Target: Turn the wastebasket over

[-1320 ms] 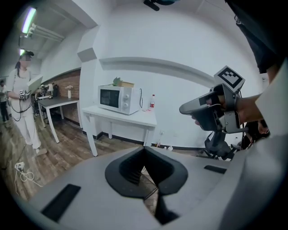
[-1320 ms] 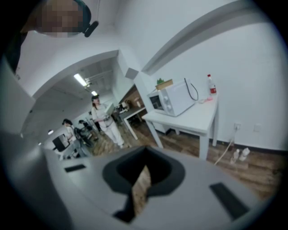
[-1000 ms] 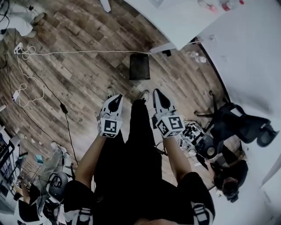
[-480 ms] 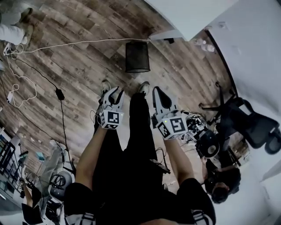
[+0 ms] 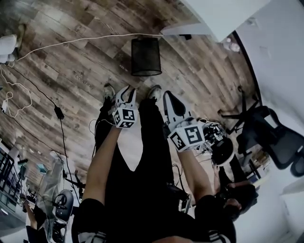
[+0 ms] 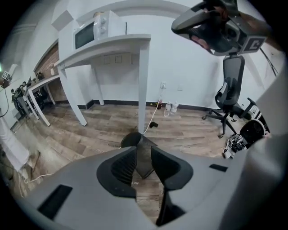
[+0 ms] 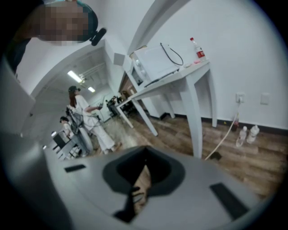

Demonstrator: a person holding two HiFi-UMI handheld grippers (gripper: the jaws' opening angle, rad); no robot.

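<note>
Left gripper (image 5: pixel 127 90): its jaws have just been opening and stand apart with nothing between them. Right gripper (image 5: pixel 169 97), just beside it, is closed and empty. Ahead of both, past the person's shoes (image 5: pixel 154 91), the black mesh wastebasket (image 5: pixel 146 57) stands on the wood floor (image 5: pixel 71 71), by the white table's (image 5: pixel 223 14) corner leg. An office chair (image 5: pixel 268 136) stands towards the floor's right edge.

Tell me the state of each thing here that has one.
wastebasket: standing on the floor, untouched.
left gripper: jaws just opened, nothing between them.
right gripper: shut, empty.
microwave: door closed.
office chair: upright.
</note>
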